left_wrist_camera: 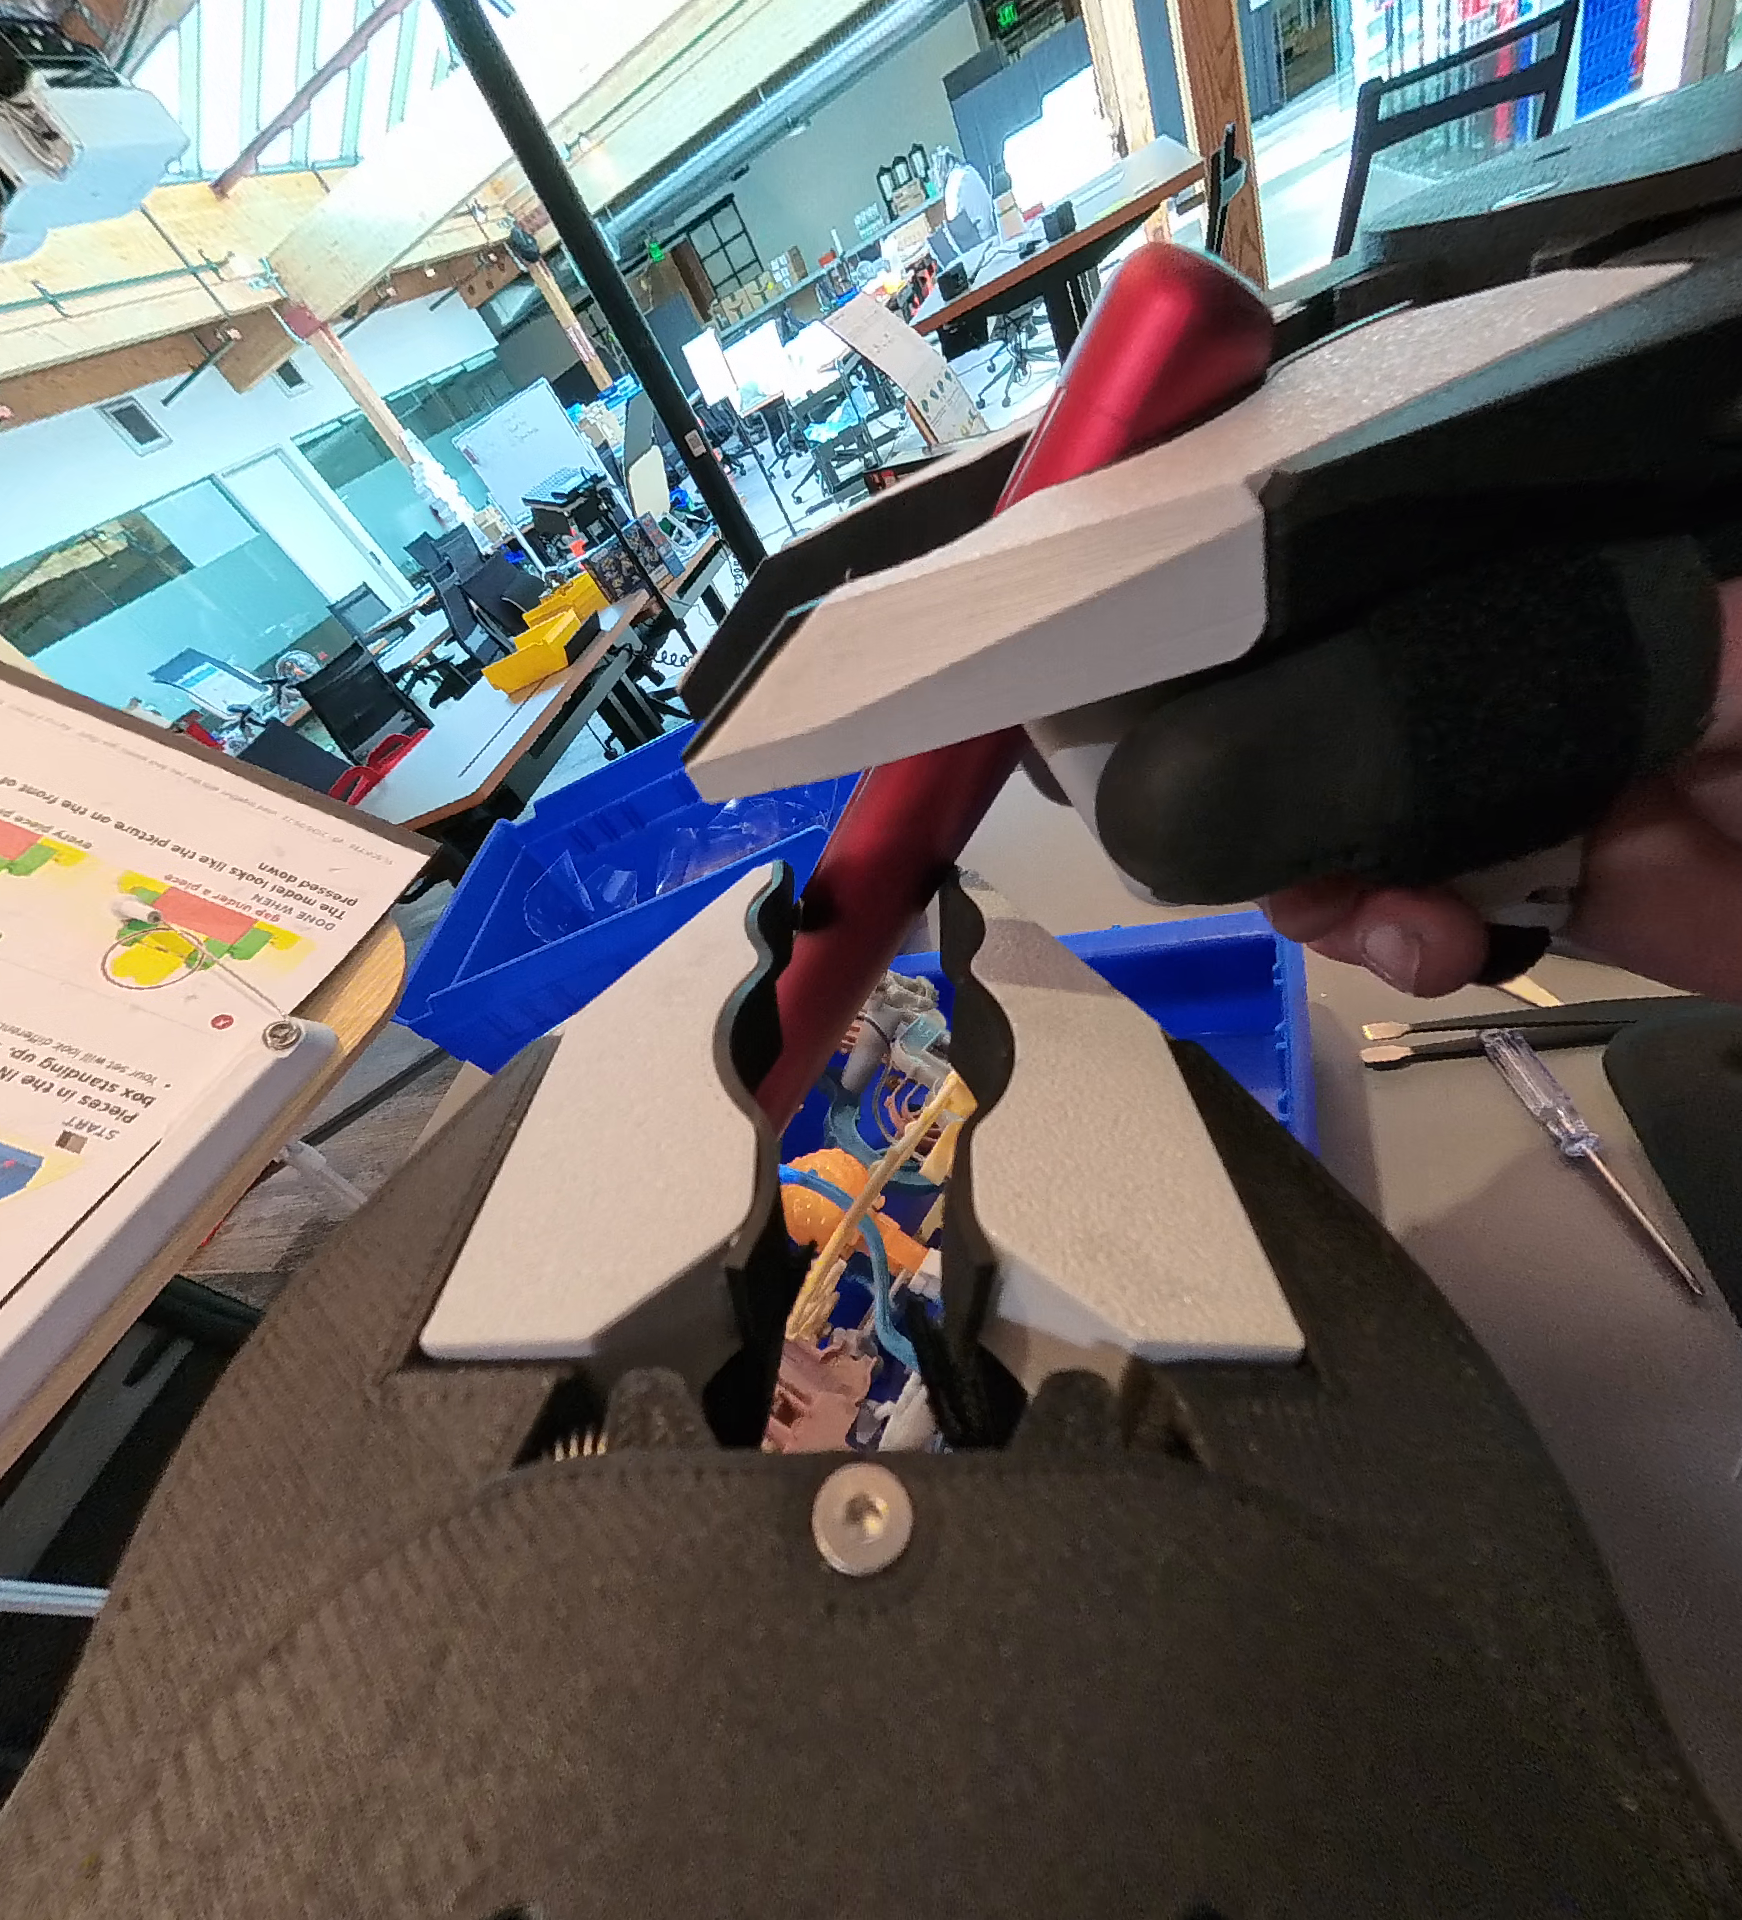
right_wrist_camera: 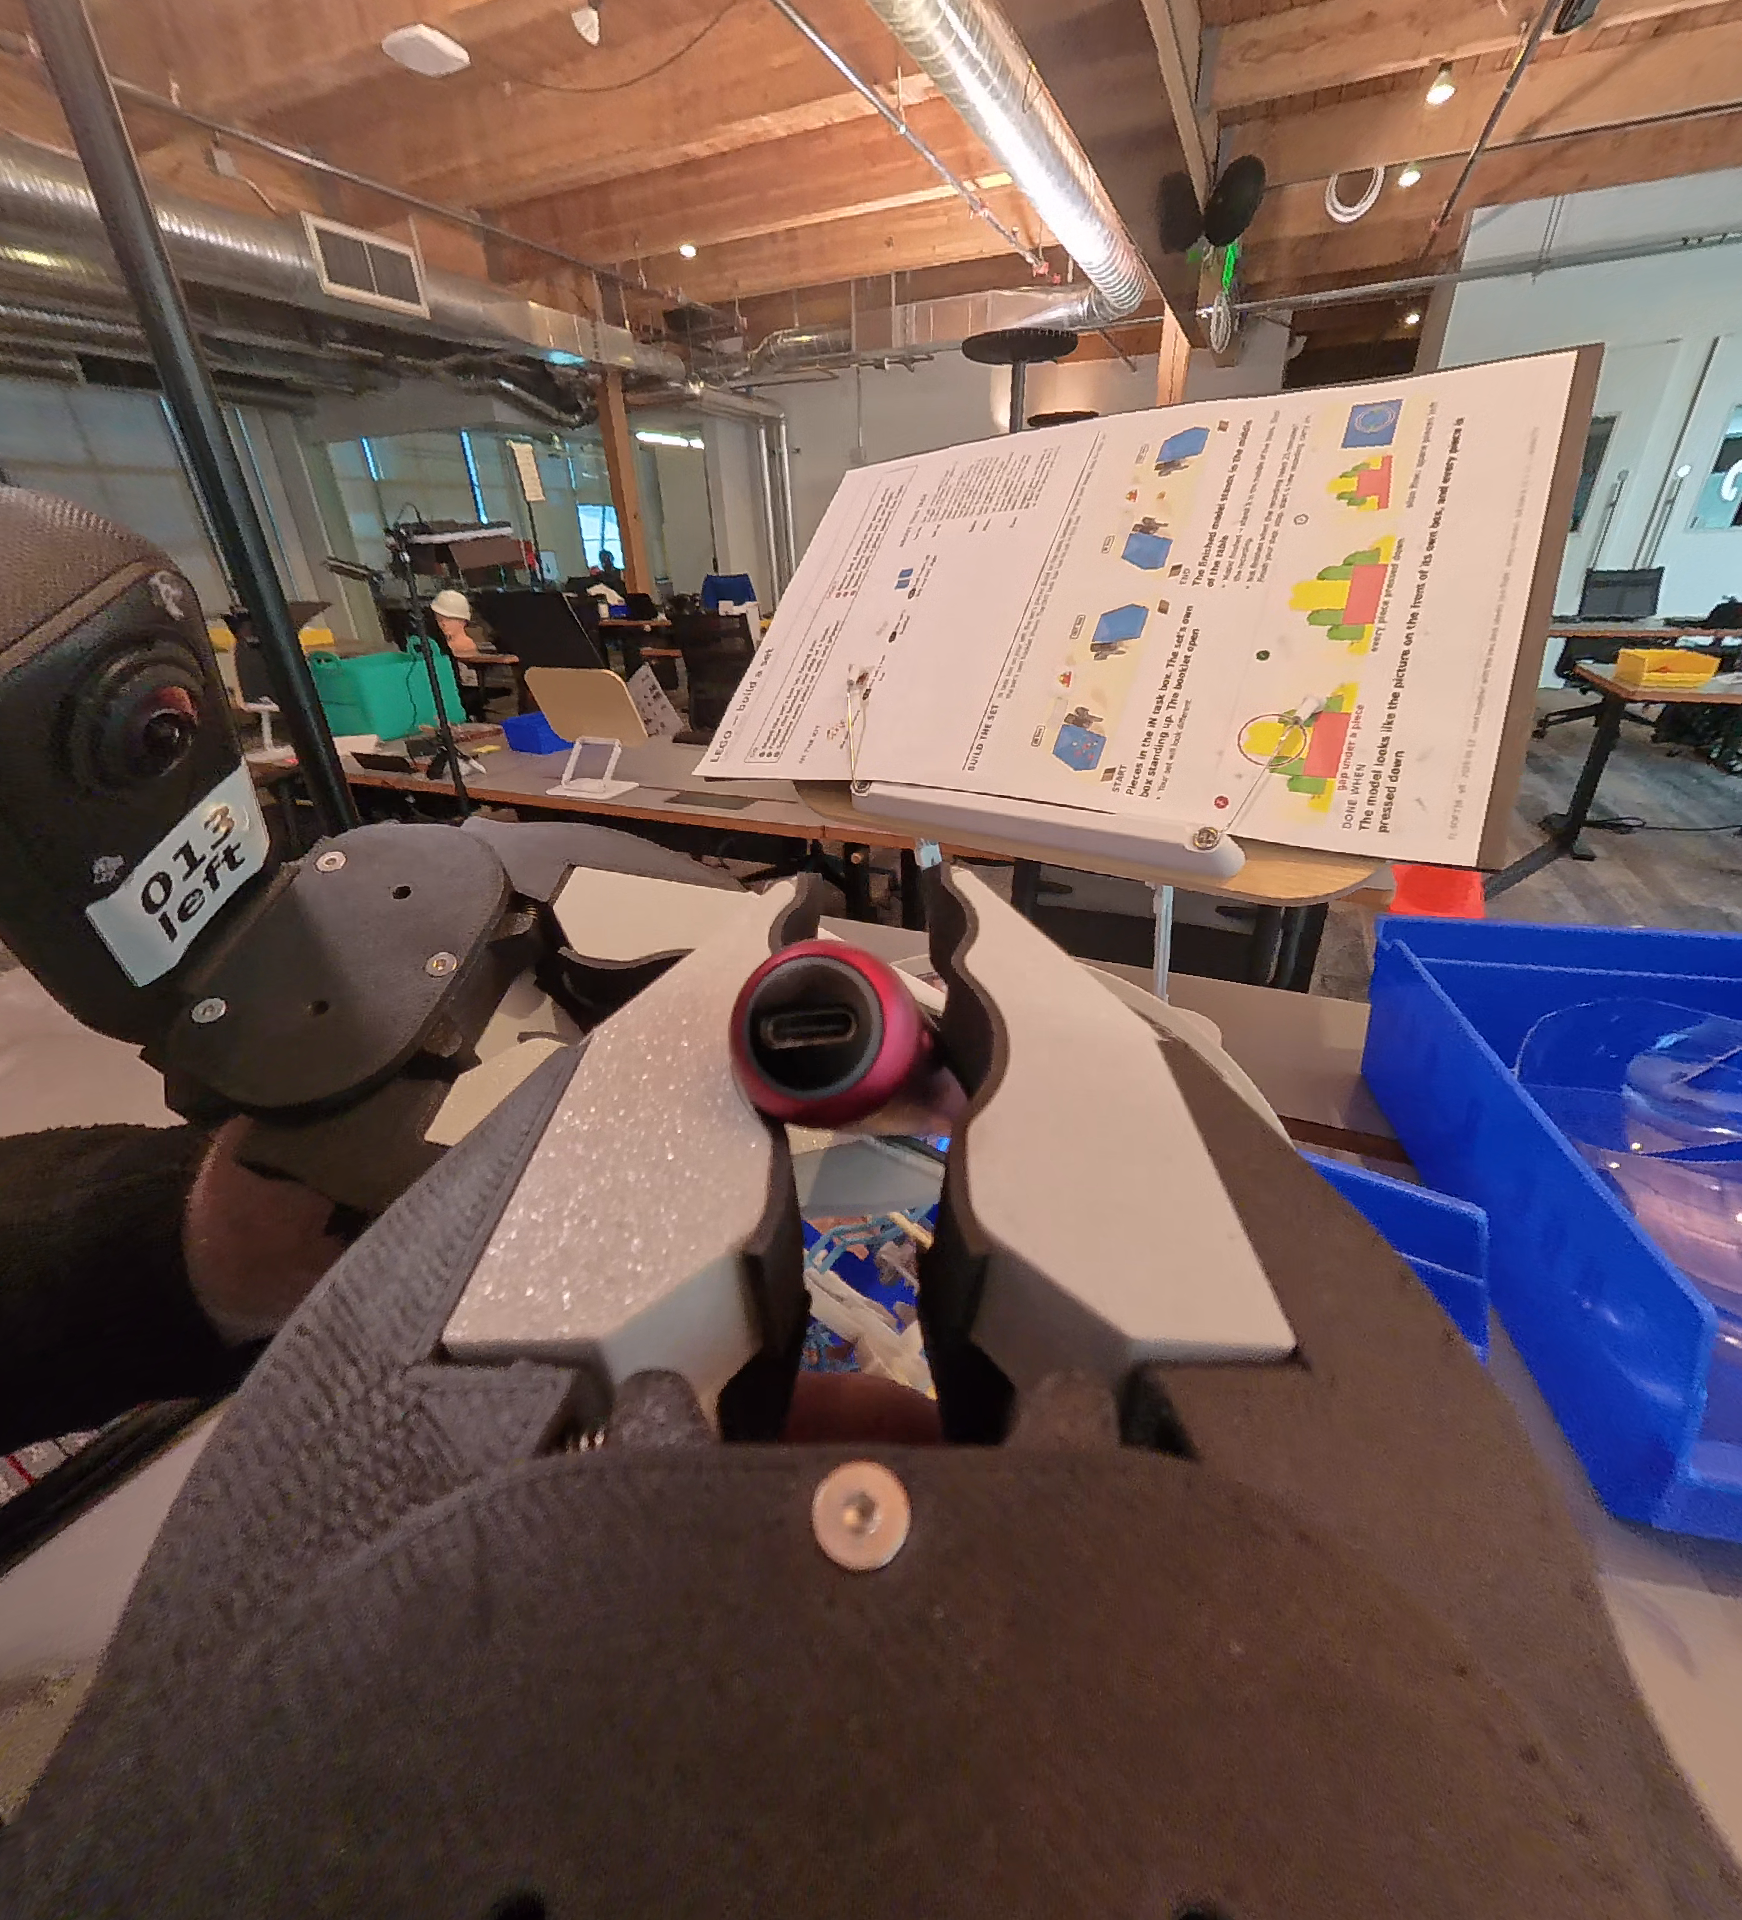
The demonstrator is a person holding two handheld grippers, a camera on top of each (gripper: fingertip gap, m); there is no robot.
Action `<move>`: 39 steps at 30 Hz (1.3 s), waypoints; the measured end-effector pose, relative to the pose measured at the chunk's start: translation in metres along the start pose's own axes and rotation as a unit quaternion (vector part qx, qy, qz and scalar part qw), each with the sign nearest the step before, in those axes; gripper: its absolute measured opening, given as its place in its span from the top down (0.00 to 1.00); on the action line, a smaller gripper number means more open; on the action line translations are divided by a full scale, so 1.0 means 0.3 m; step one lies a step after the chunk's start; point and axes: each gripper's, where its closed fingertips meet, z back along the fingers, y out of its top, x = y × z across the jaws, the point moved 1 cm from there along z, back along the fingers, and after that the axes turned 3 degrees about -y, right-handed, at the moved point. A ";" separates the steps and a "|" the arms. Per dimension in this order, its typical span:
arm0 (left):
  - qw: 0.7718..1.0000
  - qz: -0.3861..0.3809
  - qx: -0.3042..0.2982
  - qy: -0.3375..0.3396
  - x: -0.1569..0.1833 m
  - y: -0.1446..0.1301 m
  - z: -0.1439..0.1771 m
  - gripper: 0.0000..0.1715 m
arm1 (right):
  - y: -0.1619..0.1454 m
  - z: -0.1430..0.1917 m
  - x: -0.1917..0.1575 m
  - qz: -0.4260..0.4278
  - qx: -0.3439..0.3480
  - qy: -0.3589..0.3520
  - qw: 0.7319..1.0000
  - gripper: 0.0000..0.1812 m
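Note:
A red metal pen-shaped tool runs slantwise between both grippers. My left gripper is shut on its lower part near the fingertips; the tool's lower end is hidden behind the left finger. My right gripper, held by a gloved hand, is shut on the upper part. In the right wrist view my right gripper clamps the tool's end, whose charging port faces the camera. The left gripper's camera housing shows at left. Below the fingers lies a blue bin with small coloured plastic parts.
A second blue bin holds clear plastic. An instruction sheet on a stand rises behind the bins. Black tweezers and a clear-handled screwdriver lie on the grey table. A black pole stands behind. Tip to tip, the grippers are about 5 cm apart.

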 end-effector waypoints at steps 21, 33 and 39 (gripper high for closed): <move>0.999 0.025 -0.019 -0.007 -0.024 -0.002 -0.056 0.85 | 0.003 -0.009 0.082 -0.104 -0.001 0.020 0.994 0.89; 1.000 0.000 -0.018 0.005 -0.008 0.003 -0.061 0.81 | -0.005 0.003 0.098 -0.111 0.003 0.014 0.994 0.90; 0.999 -0.024 -0.023 0.015 -0.016 0.001 -0.064 0.85 | -0.006 0.006 0.104 -0.113 0.001 0.011 0.994 0.90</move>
